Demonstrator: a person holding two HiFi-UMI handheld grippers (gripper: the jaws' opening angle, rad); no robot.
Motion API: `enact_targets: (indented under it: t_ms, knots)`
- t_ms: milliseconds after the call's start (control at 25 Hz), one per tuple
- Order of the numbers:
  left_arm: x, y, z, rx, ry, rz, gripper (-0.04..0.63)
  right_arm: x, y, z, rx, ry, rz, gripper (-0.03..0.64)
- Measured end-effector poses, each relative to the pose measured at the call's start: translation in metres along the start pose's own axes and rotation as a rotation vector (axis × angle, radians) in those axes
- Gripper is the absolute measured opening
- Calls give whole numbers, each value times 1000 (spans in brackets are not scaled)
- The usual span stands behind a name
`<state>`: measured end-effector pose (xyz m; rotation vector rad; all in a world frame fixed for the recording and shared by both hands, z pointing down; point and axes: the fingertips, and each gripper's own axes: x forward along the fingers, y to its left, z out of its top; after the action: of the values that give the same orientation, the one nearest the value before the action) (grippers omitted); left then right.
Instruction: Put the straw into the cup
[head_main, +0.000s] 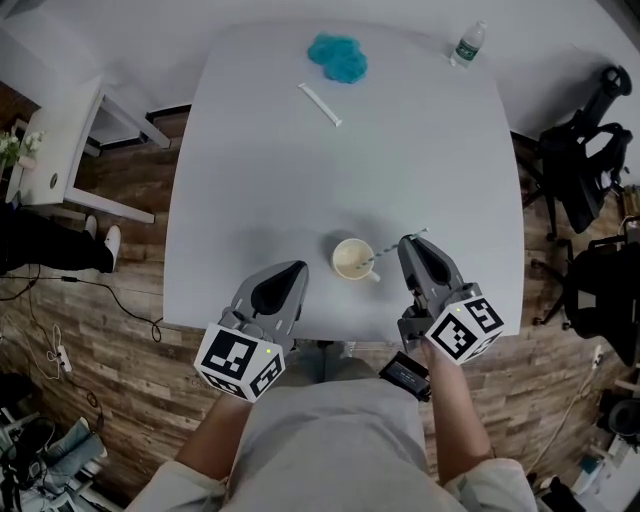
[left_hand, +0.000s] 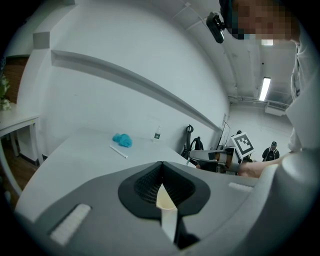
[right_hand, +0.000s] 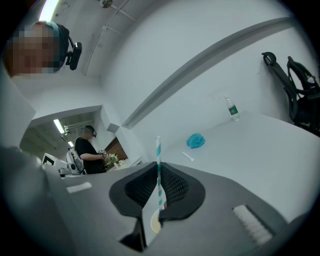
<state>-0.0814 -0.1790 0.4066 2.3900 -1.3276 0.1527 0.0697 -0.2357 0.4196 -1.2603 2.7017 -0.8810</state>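
A cream paper cup (head_main: 351, 259) stands on the white table (head_main: 280, 180) near its front edge. A teal-and-white striped straw (head_main: 398, 245) slants from inside the cup up to the right. My right gripper (head_main: 406, 243) is shut on the straw just right of the cup. In the right gripper view the straw (right_hand: 159, 172) rises upright between the closed jaws, with the cup (right_hand: 154, 225) showing below. My left gripper (head_main: 297, 268) is shut on nothing, left of the cup and apart from it. In the left gripper view the cup (left_hand: 165, 200) shows through the slit under the jaws.
At the table's far side lie a blue cloth (head_main: 338, 57), a white paper wrapper (head_main: 320, 104) and a water bottle (head_main: 467, 44). Black chairs (head_main: 583, 170) stand to the right. A white side table (head_main: 60, 150) stands to the left.
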Motion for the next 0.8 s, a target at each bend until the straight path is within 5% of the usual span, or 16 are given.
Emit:
enact_targets:
  t_ms: [800]
  knots:
    - [0,10,-18,-24,50,26,18,34,-18,-47,31,71,9,29]
